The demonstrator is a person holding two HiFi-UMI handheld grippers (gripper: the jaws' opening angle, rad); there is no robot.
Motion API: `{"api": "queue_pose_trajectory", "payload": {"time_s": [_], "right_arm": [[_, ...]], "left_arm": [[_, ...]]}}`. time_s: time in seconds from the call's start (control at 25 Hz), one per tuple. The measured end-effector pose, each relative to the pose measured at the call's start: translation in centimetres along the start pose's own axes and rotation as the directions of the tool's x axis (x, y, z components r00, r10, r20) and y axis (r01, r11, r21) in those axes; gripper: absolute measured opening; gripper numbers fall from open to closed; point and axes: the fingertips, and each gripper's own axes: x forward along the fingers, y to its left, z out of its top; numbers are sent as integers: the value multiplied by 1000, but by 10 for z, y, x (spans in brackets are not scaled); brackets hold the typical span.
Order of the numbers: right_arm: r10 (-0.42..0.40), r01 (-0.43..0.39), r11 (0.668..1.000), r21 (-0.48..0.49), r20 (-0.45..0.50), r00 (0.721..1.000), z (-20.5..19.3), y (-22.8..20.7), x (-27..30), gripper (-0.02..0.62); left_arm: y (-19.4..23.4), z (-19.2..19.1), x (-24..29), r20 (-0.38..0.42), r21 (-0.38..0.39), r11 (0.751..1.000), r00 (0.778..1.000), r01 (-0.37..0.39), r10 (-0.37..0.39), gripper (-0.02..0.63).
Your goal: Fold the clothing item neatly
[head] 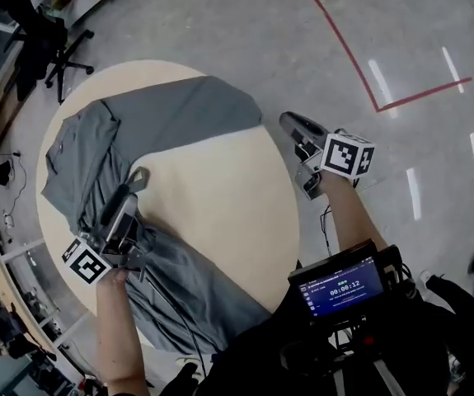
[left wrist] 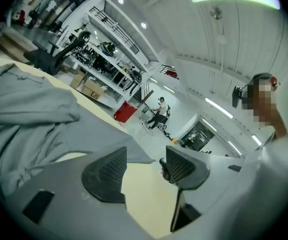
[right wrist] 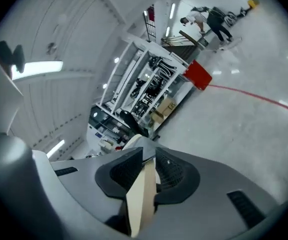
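A grey clothing item (head: 179, 110) lies in an arc along the left side of the round beige table (head: 220, 188), from the far edge to the near edge. My left gripper (head: 138, 177) hovers over the bunched cloth at the near left. In the left gripper view this gripper (left wrist: 144, 166) is open, nothing sits between its pads, and the cloth (left wrist: 28, 109) spreads to the left. My right gripper (head: 290, 122) is off the table's right edge, over the floor. Its jaws (right wrist: 149, 169) stand a narrow slit apart with nothing in them; the table top (right wrist: 142, 194) shows through the slit.
A black office chair (head: 55, 48) stands beyond the table at the far left. A red line (head: 344, 48) runs across the concrete floor at the right. A small screen device (head: 340, 285) hangs at my chest. Shelving and a red bin (left wrist: 125, 111) stand far off.
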Motion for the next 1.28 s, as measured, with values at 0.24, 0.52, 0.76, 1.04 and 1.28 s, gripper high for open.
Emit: {"api": "queue_pose_trajectory", "payload": {"time_s": [0.24, 0.52, 0.76, 1.04, 1.28], "right_arm": [[189, -89, 899, 430, -196, 962, -18, -21, 62, 183], [246, -115, 821, 559, -165, 955, -7, -21, 89, 179], [203, -85, 815, 574, -145, 968, -2, -34, 98, 23], [171, -70, 851, 521, -149, 974, 2, -33, 96, 20], [203, -92, 820, 565, -138, 969, -9, -37, 97, 73]], "left_arm": [[-41, -47, -3, -21, -125, 991, 998, 48, -51, 242], [-29, -66, -36, -13, -174, 985, 1000, -7, 5, 242], [-10, -68, -63, 27, -187, 981, 998, -43, 49, 242], [-9, -66, -80, 70, -182, 983, 997, -29, 43, 242], [-6, -72, -90, 71, -194, 980, 995, -50, 65, 242]]}}
